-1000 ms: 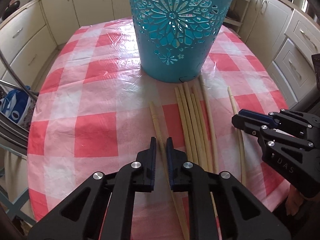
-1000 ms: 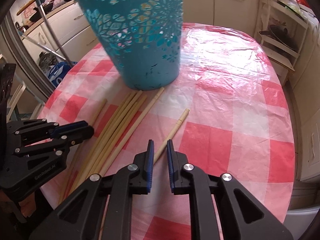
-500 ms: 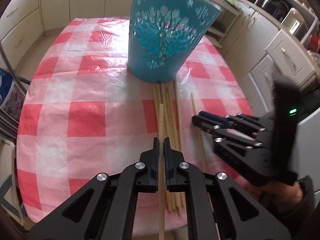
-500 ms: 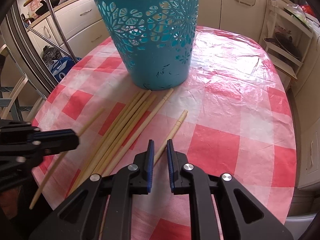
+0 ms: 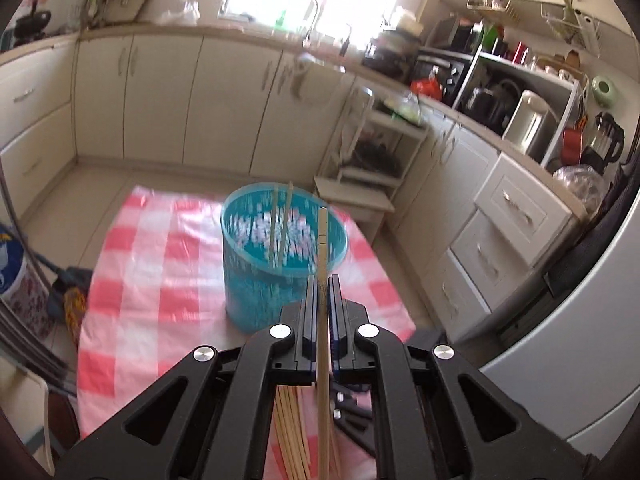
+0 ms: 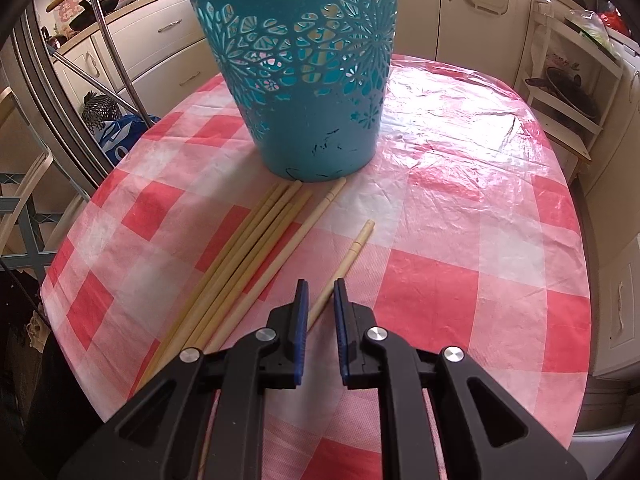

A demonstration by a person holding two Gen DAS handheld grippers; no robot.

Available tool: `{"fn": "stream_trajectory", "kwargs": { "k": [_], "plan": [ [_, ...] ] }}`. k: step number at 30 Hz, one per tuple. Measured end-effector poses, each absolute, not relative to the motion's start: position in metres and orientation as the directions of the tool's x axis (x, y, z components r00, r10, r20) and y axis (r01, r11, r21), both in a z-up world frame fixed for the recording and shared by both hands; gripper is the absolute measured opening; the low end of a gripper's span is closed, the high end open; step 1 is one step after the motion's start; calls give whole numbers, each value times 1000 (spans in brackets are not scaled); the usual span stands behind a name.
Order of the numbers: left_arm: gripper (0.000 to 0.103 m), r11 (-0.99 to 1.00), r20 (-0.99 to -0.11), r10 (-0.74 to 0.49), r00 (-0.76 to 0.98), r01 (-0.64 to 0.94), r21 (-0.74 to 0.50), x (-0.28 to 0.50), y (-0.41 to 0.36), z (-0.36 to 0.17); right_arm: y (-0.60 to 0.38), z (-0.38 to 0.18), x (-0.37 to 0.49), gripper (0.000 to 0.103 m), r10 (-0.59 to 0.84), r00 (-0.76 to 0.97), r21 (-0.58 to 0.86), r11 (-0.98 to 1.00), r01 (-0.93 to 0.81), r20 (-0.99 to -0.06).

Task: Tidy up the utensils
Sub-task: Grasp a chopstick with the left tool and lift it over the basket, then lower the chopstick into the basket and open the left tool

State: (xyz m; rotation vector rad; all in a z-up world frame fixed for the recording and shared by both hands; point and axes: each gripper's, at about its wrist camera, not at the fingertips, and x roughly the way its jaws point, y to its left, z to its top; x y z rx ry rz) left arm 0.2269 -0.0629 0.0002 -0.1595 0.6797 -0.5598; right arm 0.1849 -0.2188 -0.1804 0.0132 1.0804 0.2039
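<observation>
My left gripper (image 5: 322,282) is shut on a wooden chopstick (image 5: 322,240) and holds it high above the table, its far end over the near rim of the teal cut-out basket (image 5: 256,292). Two chopsticks (image 5: 280,220) stand inside the basket. More chopsticks (image 5: 290,432) lie on the table below. In the right wrist view my right gripper (image 6: 321,288) is open, low over a single chopstick (image 6: 348,256) that runs between its fingers. A bundle of several chopsticks (image 6: 244,248) lies left of it, ends toward the basket (image 6: 304,80).
The round table has a red and white checked cloth (image 6: 460,240). Kitchen cabinets (image 5: 160,96) ring the room. A white shelf rack (image 6: 568,80) stands to the right and a metal chair frame (image 6: 40,80) to the left of the table.
My left gripper has lifted the chopstick off the table and risen high, now looking down into the basket. My right gripper has moved forward over the single chopstick and opened wider.
</observation>
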Motion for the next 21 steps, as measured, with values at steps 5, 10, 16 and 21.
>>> {"fn": "stream_trajectory", "kwargs": {
  "k": [5, 10, 16, 21],
  "plan": [
    [5, 854, -408, -518, 752, 429, -295, 255, -70, 38, -218, -180, 185, 16, 174, 454, 111, 981, -162, -874],
    [5, 886, -300, -449, 841, 378, -268, 290, -82, 52, -217, -180, 186, 17, 173, 457, 106, 980, -169, -872],
    [5, 921, -289, -360, 887, 290, -259, 336, -100, 32, -217, -181, 186, 17, 180, 461, 109, 978, -176, -869],
    [5, 940, -351, -321, 880, 250, -233, 350, -112, -1, -218, -181, 187, 18, 190, 461, 118, 976, -181, -867]
  ]
}}
